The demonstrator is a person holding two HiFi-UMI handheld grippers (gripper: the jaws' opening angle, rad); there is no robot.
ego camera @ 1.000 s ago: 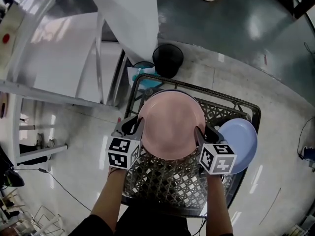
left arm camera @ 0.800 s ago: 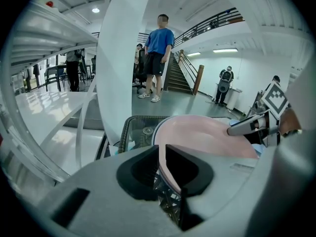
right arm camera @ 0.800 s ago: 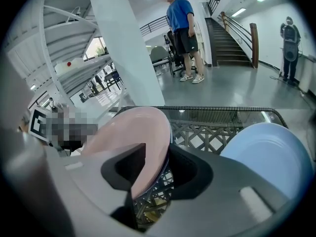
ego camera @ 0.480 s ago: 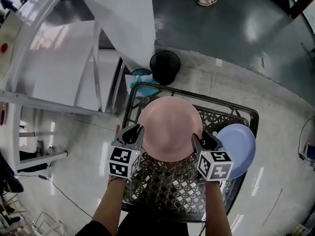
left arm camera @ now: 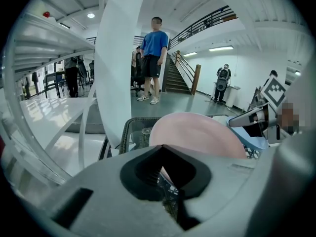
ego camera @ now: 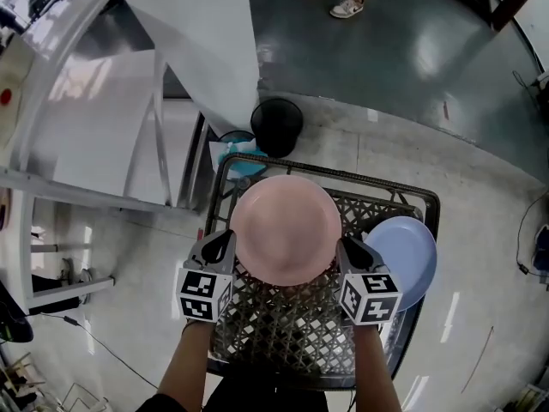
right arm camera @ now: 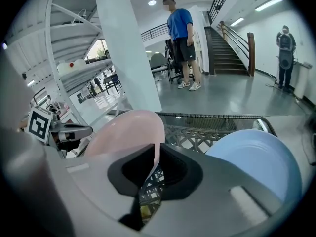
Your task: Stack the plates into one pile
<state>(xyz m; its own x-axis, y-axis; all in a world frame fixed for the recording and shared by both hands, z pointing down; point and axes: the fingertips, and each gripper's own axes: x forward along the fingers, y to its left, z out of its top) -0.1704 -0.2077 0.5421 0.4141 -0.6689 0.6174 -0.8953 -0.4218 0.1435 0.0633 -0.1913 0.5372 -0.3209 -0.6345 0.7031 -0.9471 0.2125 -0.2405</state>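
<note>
Pink plate: the round, glossy pink plate (ego camera: 285, 228) hangs roughly level between your two tongs, over the middle of the black metal lattice table (ego camera: 283, 320); it looks lifted clear of the lattice
Left tongs: your left tongs (ego camera: 220, 247) are clenched on the plate's left rim
Right tongs: your right tongs (ego camera: 350, 252) are closing, with the plate's right rim between the jaws; they seem already to pinch it
Blue plate: the round pale blue plate (ego camera: 403, 260) lies at the table's right side, just beside your right tongs; it is probably the base of the pile
Handling: the pink plate is probably light and stiff, but its smooth surface and thin rim could slip in a pinch; your two holds on opposite sides suit it, so keep them even or the plate may tilt out of one of them
Edges: the table has a raised rim all round; the blue plate appears to reach past the right rim, so a nudge there could push it off
Open room: bare lattice lies between you and the pink plate; beyond the far rim stand a round black bin (ego camera: 276, 125) and a slanted white column (ego camera: 202, 41), both well apart from your path to the right
</note>
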